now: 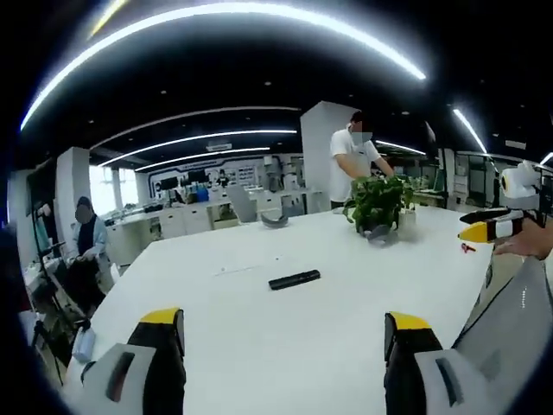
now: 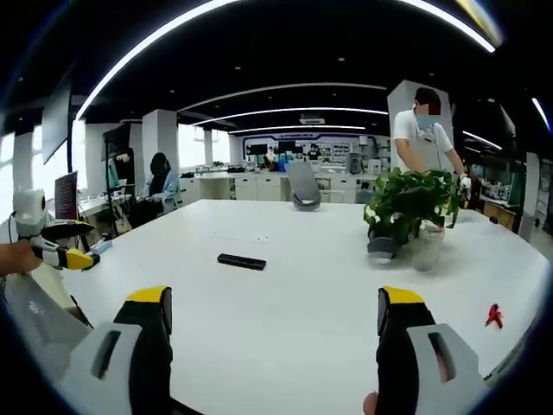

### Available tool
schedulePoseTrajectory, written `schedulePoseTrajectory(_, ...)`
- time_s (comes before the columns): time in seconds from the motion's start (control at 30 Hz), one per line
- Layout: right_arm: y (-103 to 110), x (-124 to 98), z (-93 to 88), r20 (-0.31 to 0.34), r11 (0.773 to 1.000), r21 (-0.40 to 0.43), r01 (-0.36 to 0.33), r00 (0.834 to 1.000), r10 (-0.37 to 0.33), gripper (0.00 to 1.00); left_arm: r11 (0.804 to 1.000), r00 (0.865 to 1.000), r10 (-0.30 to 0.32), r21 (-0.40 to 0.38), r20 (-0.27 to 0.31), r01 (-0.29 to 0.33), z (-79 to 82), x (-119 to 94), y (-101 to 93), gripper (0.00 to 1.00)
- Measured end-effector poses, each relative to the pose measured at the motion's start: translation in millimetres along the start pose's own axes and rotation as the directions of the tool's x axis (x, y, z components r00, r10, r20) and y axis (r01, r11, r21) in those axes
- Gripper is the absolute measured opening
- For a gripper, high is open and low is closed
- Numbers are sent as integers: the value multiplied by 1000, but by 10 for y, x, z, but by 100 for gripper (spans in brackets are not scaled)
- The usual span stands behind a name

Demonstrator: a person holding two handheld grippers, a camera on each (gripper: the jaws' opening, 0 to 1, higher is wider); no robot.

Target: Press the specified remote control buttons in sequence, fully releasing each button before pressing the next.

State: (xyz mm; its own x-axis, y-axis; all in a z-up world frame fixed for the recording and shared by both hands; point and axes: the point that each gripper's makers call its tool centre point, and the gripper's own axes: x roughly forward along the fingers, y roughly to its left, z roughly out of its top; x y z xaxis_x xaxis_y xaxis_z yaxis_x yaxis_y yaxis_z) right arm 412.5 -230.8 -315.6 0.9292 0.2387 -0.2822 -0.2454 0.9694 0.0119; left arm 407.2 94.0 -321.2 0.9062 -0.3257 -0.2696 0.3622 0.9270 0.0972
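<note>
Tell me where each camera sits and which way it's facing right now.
Left gripper view: rides the left gripper, facing across the white table at the remote control; open jaws below, right gripper at the right edge.
Right gripper view: rides the right gripper, same table; left gripper at left.
Shared: remote, potted plant.

remote control (image 2: 242,261) mid-table (image 2: 285,346), potted plant (image 2: 413,207) behind right
</note>
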Motion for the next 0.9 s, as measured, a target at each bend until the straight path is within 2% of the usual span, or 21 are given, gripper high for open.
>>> schedulePoseTrajectory(0.07, 13, 10, -10, -7, 1000, -8, -5, 1000, 5, 100, 1000, 1000, 19, 19, 5, -20, 18, -21, 35, 100)
schedulePoseTrajectory(0.13, 18, 12, -15, -10, 1000, -11, -6, 1000, 6, 100, 999, 998, 46, 11, 38, -47, 35, -30, 89, 100)
schedulePoseTrajectory(0.2, 12, 17, -25, -14, 1000, -8, -6, 1000, 6, 100, 997, 998, 67, 30, 14, -67, 9, -30, 143, 100)
schedulePoseTrajectory(0.23, 7, 22, -34, -18, 1000, -4, -7, 1000, 6, 100, 996, 996, 80, 35, 24, -81, 24, -28, 170, 100)
schedulePoseTrajectory(0.47, 13, 38, -87, -45, 1000, 9, -13, 999, 14, 100, 995, 996, 82, 46, 27, -84, -3, -29, 198, 100)
schedulePoseTrajectory(0.6, 12, 41, -105, -55, 1000, 3, -11, 998, 12, 100, 996, 996, 80, 24, 26, -81, -17, -28, 229, 100)
schedulePoseTrajectory(0.9, 9, 48, -127, -66, 1000, 5, -13, 998, 13, 99, 994, 993, 109, 25, 47, -110, -43, -41, 306, 100)
